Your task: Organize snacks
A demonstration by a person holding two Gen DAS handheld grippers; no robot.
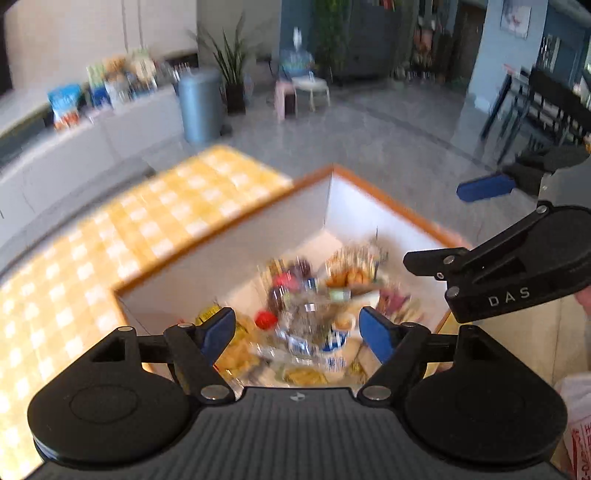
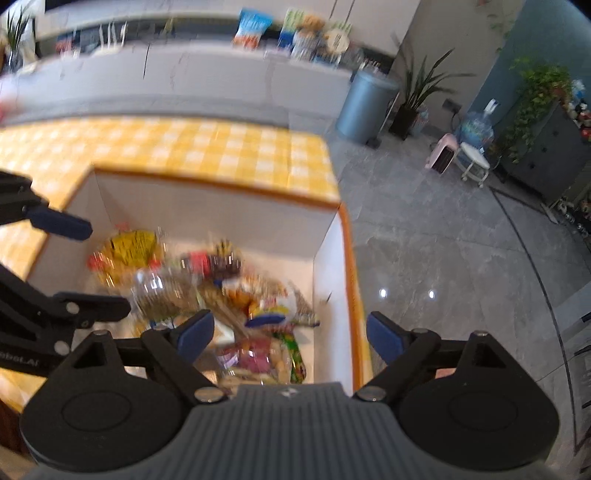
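Two hand-held grippers hang over a white box (image 1: 258, 221) with an orange rim, set at the end of a table under a yellow check cloth (image 1: 122, 236); the snacks (image 1: 314, 314) lie heaped on its floor. At left, the left gripper (image 1: 297, 330) has its blue pads wide apart with nothing between them, directly above the pile. To its right, the right gripper (image 2: 290, 334) is likewise spread and empty, over the box's right side near the wall and rim. Blur hides most labels, but a yellow bag (image 2: 129, 245), a clear plastic packet (image 2: 162, 291) and mixed coloured wrappers can be made out. These look like light, soft, crinkly packs, likely slippery on their film and easy to crush; a pinch on a sealed edge or across a flat end would probably hold better than a squeeze on the puffed middle. The overlap of packets means one pull may drag its neighbours. The box walls limit a sideways approach, and the two grippers sit close enough to crowd each other. Beyond, more snack bags (image 2: 255, 27) stand on a white counter beside a grey bin (image 2: 364, 107)
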